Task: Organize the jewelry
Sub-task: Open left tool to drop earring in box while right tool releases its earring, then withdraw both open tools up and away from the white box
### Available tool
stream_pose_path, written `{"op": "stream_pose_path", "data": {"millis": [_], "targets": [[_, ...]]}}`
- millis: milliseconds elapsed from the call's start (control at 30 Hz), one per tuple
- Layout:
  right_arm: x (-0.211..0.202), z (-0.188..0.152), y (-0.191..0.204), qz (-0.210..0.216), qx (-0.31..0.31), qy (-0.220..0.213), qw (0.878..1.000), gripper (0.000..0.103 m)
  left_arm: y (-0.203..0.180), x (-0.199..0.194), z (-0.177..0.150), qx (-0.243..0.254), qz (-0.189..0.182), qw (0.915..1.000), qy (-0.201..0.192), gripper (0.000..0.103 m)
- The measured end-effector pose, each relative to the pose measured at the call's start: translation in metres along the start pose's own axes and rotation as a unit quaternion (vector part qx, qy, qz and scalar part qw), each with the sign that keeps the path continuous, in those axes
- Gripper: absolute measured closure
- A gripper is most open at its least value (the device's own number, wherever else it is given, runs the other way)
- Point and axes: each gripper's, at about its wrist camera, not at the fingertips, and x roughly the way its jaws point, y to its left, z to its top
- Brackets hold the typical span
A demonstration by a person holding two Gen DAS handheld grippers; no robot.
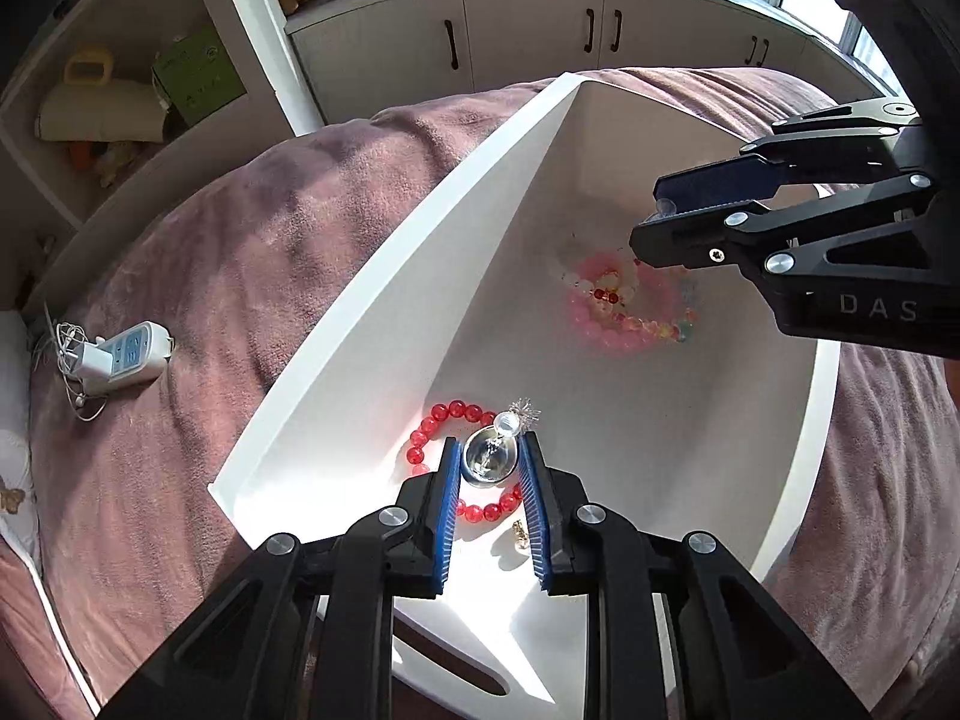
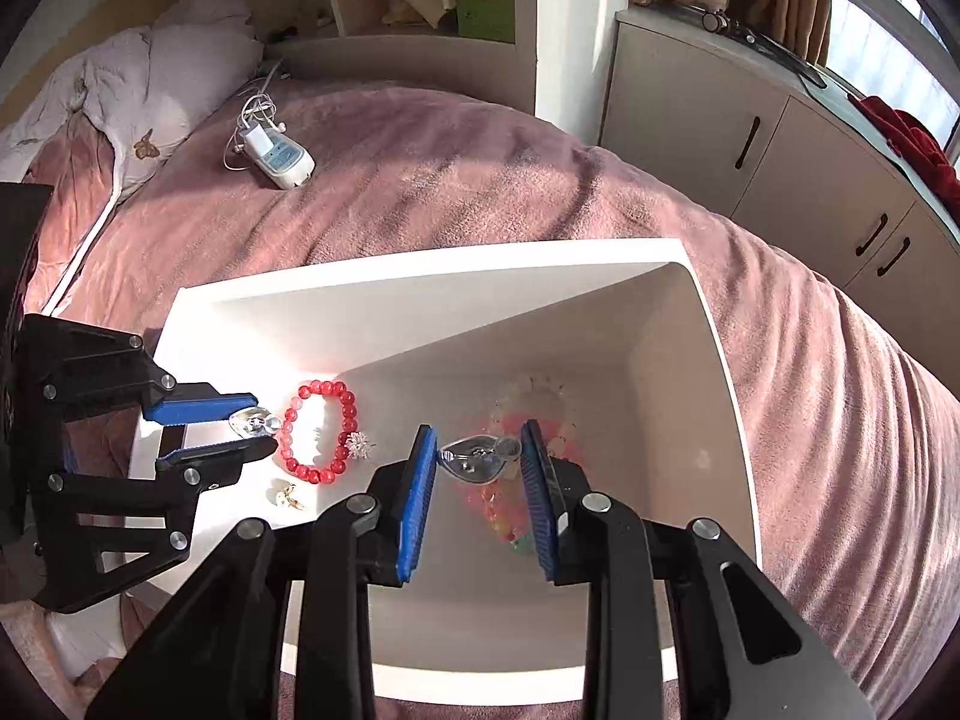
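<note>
A white tray point(image 1: 384, 312) lies on the bed. My left gripper point(image 1: 489, 462) is shut on a clear heart-shaped case half point(image 1: 487, 461) above a red bead bracelet point(image 1: 441, 420). It also shows in the right wrist view point(image 2: 255, 423). My right gripper point(image 2: 480, 456) is shut on the other clear heart-shaped case half point(image 2: 477, 457) above a pile of pink and multicoloured bead bracelets point(image 1: 630, 306). A silver snowflake charm point(image 2: 360, 444) lies by the red bracelet point(image 2: 318, 438). A small gold earring point(image 2: 287, 495) lies near the tray's front.
The tray point(image 2: 420, 267) rests on a pink blanket point(image 2: 480, 168). A white power strip with cable point(image 2: 276, 153) lies on the bed further off. Cabinets point(image 1: 528, 30) and shelves stand behind the bed.
</note>
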Motion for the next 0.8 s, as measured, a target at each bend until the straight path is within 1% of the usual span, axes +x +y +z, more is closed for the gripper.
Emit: {"op": "stream_pose_path", "data": {"millis": [100,200,233,267,300,400,433,500,533,600,667,700,767,800], "targets": [[0.019,0.005,-0.006,-0.015,0.017,0.019,1.000,0.073,0.001,0.006,0.000,0.027,0.023,0.9993,0.012,0.078],[0.030,0.006,-0.015,-0.024,0.036,0.032,0.999,0.073,0.002,0.007,-0.001,0.032,0.022,0.9992,0.014,0.076],[0.030,0.006,-0.016,-0.025,0.039,0.032,0.998,0.071,0.003,0.007,-0.002,0.030,0.019,0.9993,0.013,0.072],[0.029,0.006,-0.019,-0.029,0.041,0.031,0.998,0.066,0.002,0.007,-0.003,0.031,0.018,0.9993,0.012,0.066],[0.028,0.005,-0.020,-0.032,0.042,0.029,0.998,0.063,0.002,0.008,-0.003,0.034,0.019,0.9992,0.012,0.065],[0.019,0.004,-0.023,-0.037,0.038,0.018,0.998,0.062,-0.001,0.005,-0.004,0.041,0.021,0.9989,0.005,0.063],[0.013,0.004,-0.023,-0.035,0.038,0.010,0.999,0.061,-0.001,0.003,-0.003,0.039,0.021,0.9990,0.001,0.061],[0.001,0.004,-0.023,-0.035,0.037,-0.007,0.999,0.056,-0.003,-0.004,-0.002,0.038,0.022,0.9990,-0.011,0.056],[-0.005,0.003,-0.024,-0.035,0.036,-0.016,0.999,0.053,-0.005,-0.008,-0.002,0.037,0.023,0.9989,-0.018,0.051],[-0.021,0.001,-0.024,-0.036,0.034,-0.032,0.998,0.050,-0.008,-0.019,-0.003,0.038,0.023,0.9984,-0.036,0.048],[-0.039,-0.002,-0.024,-0.040,0.030,-0.053,0.997,0.041,-0.011,-0.031,-0.004,0.042,0.024,0.9974,-0.054,0.036],[-0.049,-0.004,-0.024,-0.040,0.030,-0.065,0.997,0.036,-0.014,-0.039,-0.006,0.045,0.031,0.9964,-0.065,0.033],[-0.070,-0.010,-0.022,-0.053,0.032,-0.090,0.994,0.013,-0.018,-0.056,-0.011,0.047,0.045,0.9935,-0.094,0.023],[-0.082,-0.015,-0.021,-0.055,0.033,-0.107,0.992,0.010,-0.019,-0.065,-0.014,0.045,0.045,0.9919,-0.110,0.021]]}}
